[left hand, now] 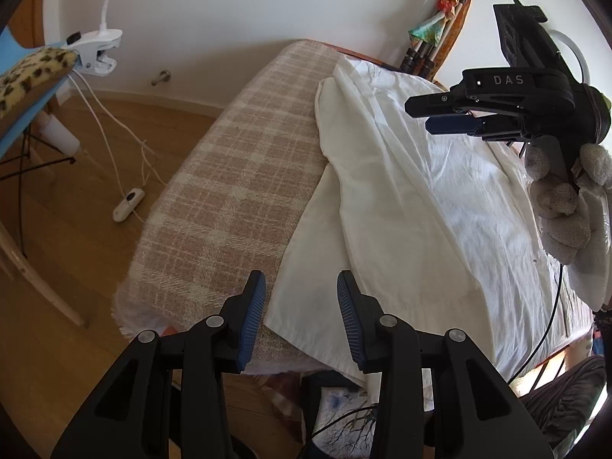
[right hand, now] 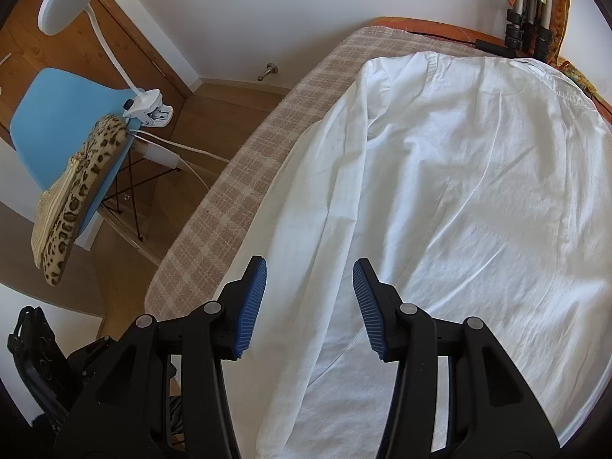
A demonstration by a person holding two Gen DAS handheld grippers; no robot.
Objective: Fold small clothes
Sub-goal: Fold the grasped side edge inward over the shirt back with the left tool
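A white shirt (left hand: pixel 420 183) lies spread on a beige checked blanket (left hand: pixel 237 176), one sleeve folded along its left side. My left gripper (left hand: pixel 301 306) is open and empty, just above the shirt's near hem corner. My right gripper (right hand: pixel 310 290) is open and empty, hovering over the shirt (right hand: pixel 459 199) near the folded sleeve. The right gripper also shows in the left wrist view (left hand: pixel 432 114), held by a gloved hand above the shirt's right part. Its jaws there look nearly closed from the side.
A blue chair (right hand: pixel 53 114) with a leopard cushion (right hand: pixel 84 191) and a clipped white lamp (right hand: pixel 149 109) stands left of the blanket (right hand: pixel 237 176). White cables and a switch (left hand: pixel 128 210) lie on the wooden floor. Poles lean at the far corner (left hand: pixel 424 57).
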